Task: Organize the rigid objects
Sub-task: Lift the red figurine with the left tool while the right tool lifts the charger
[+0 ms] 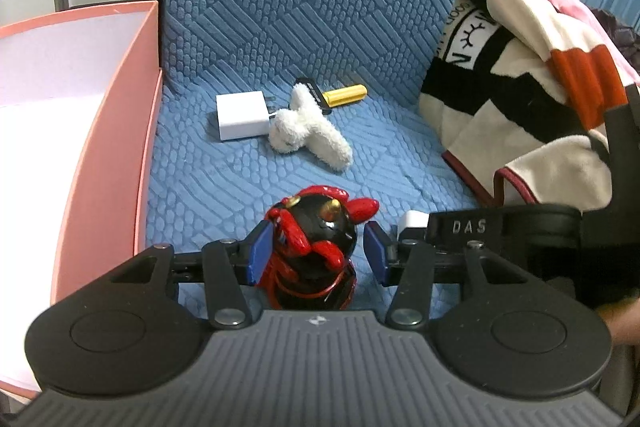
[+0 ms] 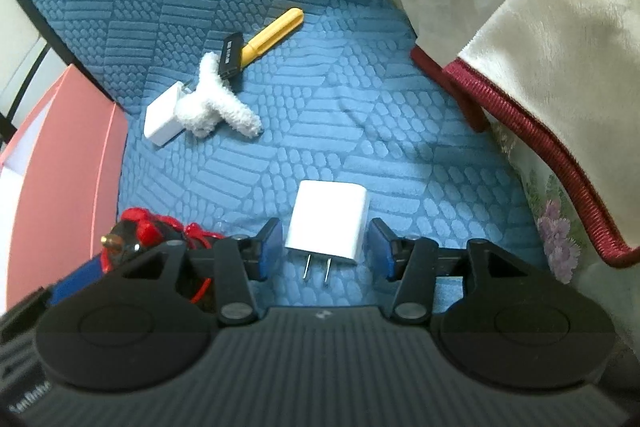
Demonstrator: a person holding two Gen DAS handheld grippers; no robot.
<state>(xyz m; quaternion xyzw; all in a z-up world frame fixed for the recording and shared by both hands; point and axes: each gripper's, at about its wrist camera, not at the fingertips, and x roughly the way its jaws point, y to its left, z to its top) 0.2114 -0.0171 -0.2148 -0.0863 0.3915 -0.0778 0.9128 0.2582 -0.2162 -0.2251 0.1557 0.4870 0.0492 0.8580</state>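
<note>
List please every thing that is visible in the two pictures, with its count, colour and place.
figurine: 1, red and black, on the blue cushion, between the left tool's pads.
near charger: 1, white, prongs toward the camera, between the right tool's pads, not gripped.
far charger: 1, white, mid cushion, beside the plush piece.
plush piece: 1, white, against the far charger.
black stick: 1, black, behind the plush piece.
yellow tube: 1, yellow, beside the black stick.
box: 1, pink, left of the cushion.
blue cushion: 1, blue, seat and back.
blanket: 1, cream, black and orange, right.
left tool: 1, black with blue pads.
right tool: 1, same, open.
</note>
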